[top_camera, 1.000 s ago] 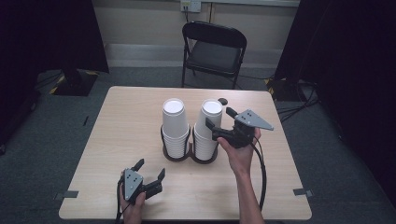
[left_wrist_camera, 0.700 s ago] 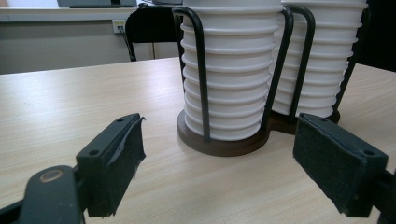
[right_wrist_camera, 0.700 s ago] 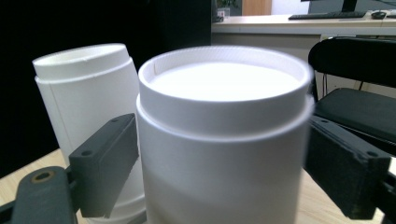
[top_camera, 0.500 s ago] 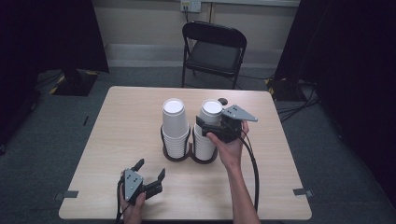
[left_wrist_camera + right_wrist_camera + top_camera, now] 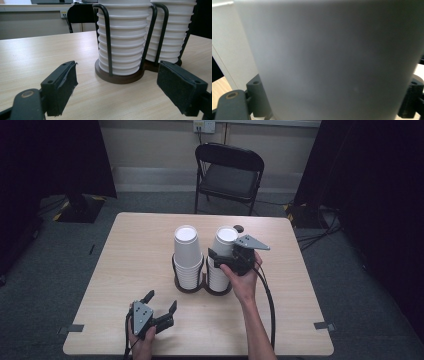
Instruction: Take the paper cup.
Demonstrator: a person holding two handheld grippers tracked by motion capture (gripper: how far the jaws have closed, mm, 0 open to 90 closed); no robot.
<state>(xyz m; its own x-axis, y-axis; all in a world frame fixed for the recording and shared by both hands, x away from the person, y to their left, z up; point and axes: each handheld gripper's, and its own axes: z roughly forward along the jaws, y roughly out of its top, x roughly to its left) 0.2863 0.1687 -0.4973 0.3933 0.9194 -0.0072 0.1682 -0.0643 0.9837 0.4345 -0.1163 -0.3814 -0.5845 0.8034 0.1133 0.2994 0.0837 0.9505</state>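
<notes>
White paper cups stand in two tall stacks at the middle of the pale wood surface [image 5: 125, 265], held in a dark double holder [image 5: 186, 285] whose thin black wire uprights rise around each stack from a round brown base. In the high view the left stack [image 5: 187, 251] sits at about 9 o'clock of the right stack [image 5: 221, 254], the two just beside each other.

The right gripper [image 5: 220, 257] is pushed in against the right stack from its 3 o'clock side, high on the stack, with the hand [image 5: 242, 279] wrapped behind it and a black cable trailing toward 6 o'clock. In the right gripper view a white cup wall [image 5: 332, 62] sits between the two jaws, one at either edge of the cup; they straddle it closely, but whether they actually press on it cannot be told.

The left gripper [image 5: 161, 307] rests low at 7 o'clock of the holder, well apart from it, near the surface's front edge. In the left gripper view its jaws are spread wide with nothing between them, aimed at the holder base [image 5: 117, 76] and ribbed cup rims.

A black folding chair [image 5: 227, 175] stands beyond the surface at 12 o'clock.
</notes>
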